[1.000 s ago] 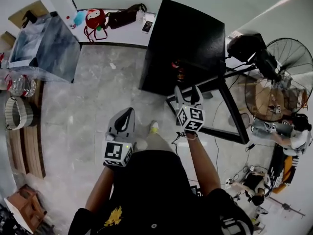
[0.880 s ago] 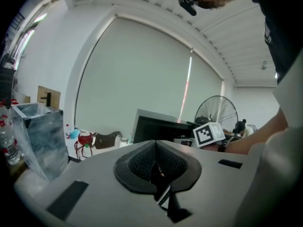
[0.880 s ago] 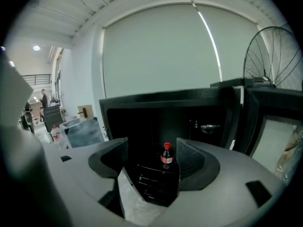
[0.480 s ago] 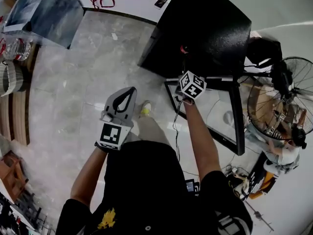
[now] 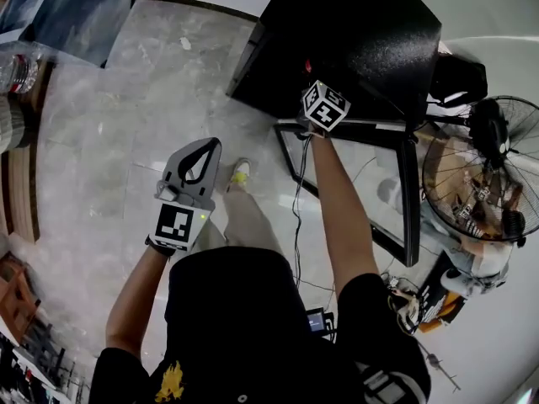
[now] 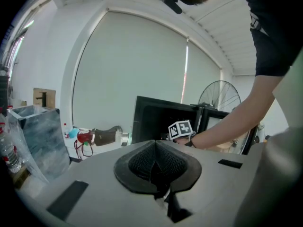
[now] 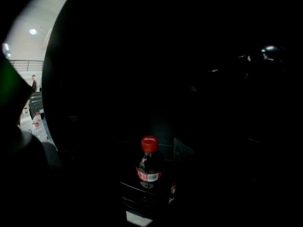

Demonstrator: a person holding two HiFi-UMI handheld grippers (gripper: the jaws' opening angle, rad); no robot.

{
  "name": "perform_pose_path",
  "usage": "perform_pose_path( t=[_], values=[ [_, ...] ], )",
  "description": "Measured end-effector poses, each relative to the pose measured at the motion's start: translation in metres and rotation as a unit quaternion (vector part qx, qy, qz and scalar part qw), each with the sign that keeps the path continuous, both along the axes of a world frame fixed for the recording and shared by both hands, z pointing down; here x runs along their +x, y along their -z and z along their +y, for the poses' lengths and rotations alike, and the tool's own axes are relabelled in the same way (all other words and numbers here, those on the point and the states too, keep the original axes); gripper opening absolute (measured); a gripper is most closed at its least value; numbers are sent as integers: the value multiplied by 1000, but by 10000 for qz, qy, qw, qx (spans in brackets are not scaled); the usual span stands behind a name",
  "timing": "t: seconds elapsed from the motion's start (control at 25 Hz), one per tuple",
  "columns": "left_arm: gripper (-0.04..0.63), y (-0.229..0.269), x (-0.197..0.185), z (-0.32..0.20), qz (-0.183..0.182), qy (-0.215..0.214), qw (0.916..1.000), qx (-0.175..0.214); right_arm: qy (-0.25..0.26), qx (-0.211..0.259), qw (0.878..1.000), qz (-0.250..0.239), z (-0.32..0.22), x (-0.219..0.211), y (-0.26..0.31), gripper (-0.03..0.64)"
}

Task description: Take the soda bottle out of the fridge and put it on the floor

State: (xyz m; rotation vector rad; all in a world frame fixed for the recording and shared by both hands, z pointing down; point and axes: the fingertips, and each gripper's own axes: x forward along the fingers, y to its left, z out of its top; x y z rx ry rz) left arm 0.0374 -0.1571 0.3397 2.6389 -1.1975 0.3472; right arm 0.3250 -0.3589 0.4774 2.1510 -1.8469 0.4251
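Right claw reaching into fridge | jaws apart, just been closing, nothing between them | soda bottle upright dead ahead, slightly below, untouched | open wider, straddle its body under the cap, then squeeze | left claw pinched together, empty

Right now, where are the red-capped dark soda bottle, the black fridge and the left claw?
red-capped dark soda bottle [image 7: 148, 166]: right gripper view, its body.
black fridge [image 5: 354, 32]: head view, its top.
left claw [image 5: 211, 145]: head view, its tips.
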Motion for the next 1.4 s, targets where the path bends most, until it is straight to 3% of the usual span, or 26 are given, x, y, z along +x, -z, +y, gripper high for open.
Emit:
perform_pose_path(
  t=[0.6,0.84,1.4],
  values=[
    [18,-20,1,12,26,12,9999,-164,121,-130,9986,499,-32,-2,-16,184],
    [18,-22,-4,17,-5,-28,9998,-194,186,-181,9976,649,-33,-4,-17,126],
    [18,-29,-22,20,-63,-37,9995,-314,176,-163,9987,449,-15,-14,-14,130]
  ],
)
